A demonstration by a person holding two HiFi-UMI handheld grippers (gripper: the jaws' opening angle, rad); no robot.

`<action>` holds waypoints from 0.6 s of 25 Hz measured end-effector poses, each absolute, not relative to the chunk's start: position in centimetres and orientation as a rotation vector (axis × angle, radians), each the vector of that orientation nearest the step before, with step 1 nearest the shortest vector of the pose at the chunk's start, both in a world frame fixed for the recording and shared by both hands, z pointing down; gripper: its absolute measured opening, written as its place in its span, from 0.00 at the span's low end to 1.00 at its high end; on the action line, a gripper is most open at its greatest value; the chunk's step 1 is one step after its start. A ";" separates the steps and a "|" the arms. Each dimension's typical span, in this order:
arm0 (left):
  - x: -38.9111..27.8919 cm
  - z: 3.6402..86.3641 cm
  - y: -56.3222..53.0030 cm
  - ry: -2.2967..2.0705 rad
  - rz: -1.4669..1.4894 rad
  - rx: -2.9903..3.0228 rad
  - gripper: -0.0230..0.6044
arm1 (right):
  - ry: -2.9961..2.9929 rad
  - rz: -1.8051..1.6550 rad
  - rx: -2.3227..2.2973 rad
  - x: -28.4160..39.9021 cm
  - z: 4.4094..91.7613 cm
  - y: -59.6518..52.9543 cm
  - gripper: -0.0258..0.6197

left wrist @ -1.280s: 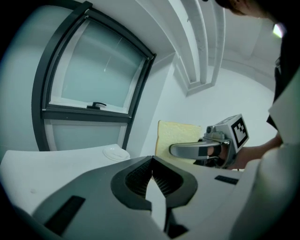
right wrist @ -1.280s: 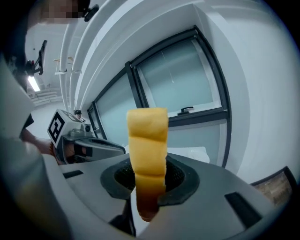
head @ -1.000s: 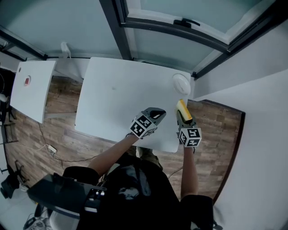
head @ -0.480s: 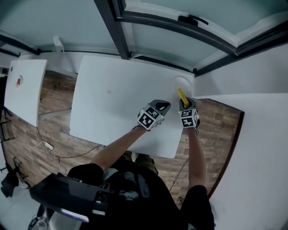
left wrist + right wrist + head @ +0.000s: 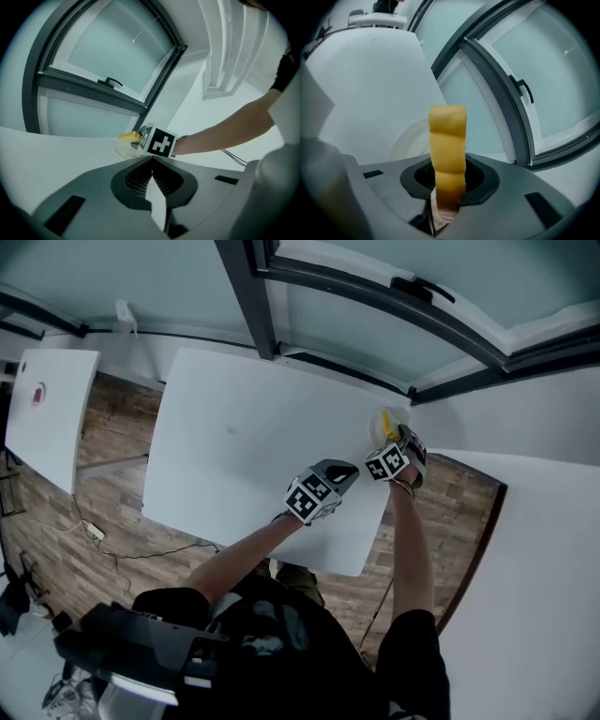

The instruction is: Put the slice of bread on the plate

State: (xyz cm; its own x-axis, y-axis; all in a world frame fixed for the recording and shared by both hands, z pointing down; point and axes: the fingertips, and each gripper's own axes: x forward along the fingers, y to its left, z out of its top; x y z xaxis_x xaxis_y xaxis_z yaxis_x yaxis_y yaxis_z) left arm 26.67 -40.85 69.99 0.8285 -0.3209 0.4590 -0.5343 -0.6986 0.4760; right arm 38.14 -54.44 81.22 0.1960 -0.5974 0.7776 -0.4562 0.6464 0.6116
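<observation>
Nearest us, we are holding our left claw pressed fully together with nothing in it, over the white tabletop. Further out, our right claw is clamping the slice of bread, a thick yellow-gold piece with a browner lower end. It is standing on edge over the white plate at the tabletop's far corner.

From the head view, your right tongs and the bread cover most of the plate. In the right gripper view, the bread's lower end is sunk between the jaws. Whether it touches the plate cannot be told.
</observation>
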 end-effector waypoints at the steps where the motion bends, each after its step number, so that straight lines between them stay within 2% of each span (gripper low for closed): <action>1: 26.5 69.9 -40.5 -0.618 0.452 2.389 0.04 | -1.419 -0.143 0.938 38.1 81.2 -54.6 0.19; 5: 26.0 69.3 -39.8 -0.606 0.437 2.381 0.04 | -1.440 -0.122 0.867 36.8 81.2 -54.1 0.19; 10: 26.0 69.7 -37.6 -0.490 0.505 2.363 0.04 | -1.530 -0.059 0.719 36.2 82.7 -52.3 0.26; 12: 25.9 70.0 -36.5 -0.452 0.531 2.353 0.04 | -1.580 0.068 0.687 36.2 83.1 -51.4 0.46; 13: 25.8 70.1 -36.1 -0.444 0.535 2.344 0.04 | -1.604 0.135 0.677 36.2 83.3 -50.9 0.52; 15: 25.7 70.0 -35.6 -0.437 0.532 2.328 0.04 | -1.643 0.222 0.652 36.1 83.2 -50.0 0.58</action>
